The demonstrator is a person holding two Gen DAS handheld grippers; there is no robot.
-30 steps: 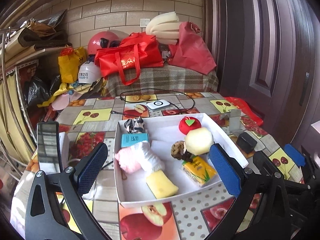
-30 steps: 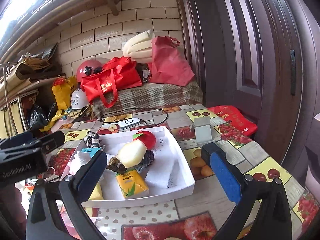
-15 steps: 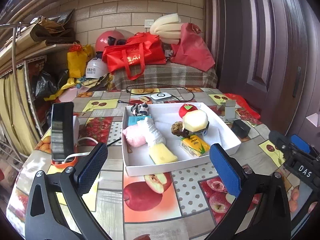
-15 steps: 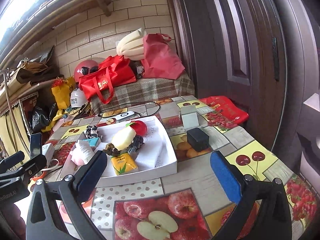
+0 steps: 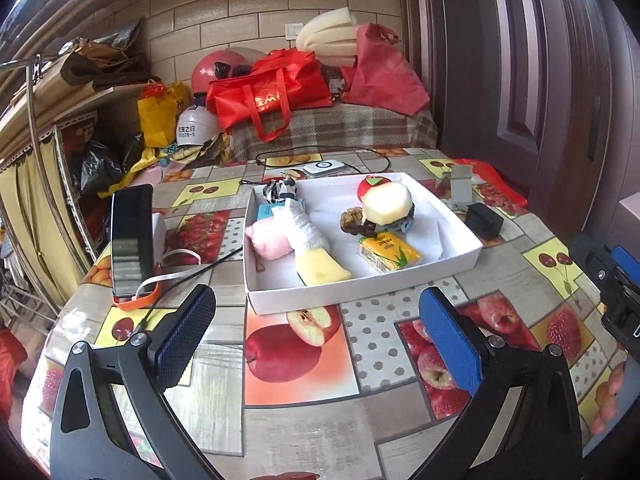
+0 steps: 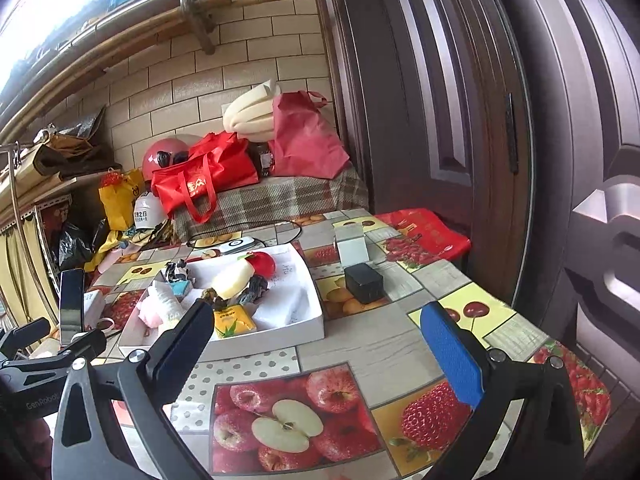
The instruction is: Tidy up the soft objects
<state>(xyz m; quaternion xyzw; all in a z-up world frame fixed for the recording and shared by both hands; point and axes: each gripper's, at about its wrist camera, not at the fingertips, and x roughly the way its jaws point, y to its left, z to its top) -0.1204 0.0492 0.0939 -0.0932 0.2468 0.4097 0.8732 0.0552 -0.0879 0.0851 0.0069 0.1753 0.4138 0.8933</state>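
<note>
A white shallow box (image 5: pixel 360 290) (image 6: pixel 280 334) sits mid-table and holds several soft things: a pink and white cloth roll (image 5: pixel 288 232), a yellow sponge (image 5: pixel 320 268), a yellow tissue pack (image 5: pixel 386 256) (image 6: pixel 232 320), a pale round foam piece (image 5: pixel 386 202) (image 6: pixel 232 280) and a red apple toy (image 6: pixel 262 264). My left gripper (image 5: pixel 316 338) hangs open over the near table, well short of the box, with nothing between its fingers. My right gripper (image 6: pixel 320 340) is open and empty too, to the right of the box front.
A black phone (image 5: pixel 132 240) stands on a stand left of the box, with a cable beside it. A small black box (image 6: pixel 364 282) and a white card (image 6: pixel 352 250) lie right of the box. Red bags (image 5: pixel 268 92) and helmets pile on a bench behind. A dark door is at right.
Both grippers have drawn back from the box toward the near table edge and risen; the box and its contents look smaller and have not moved. Both stay open.
</note>
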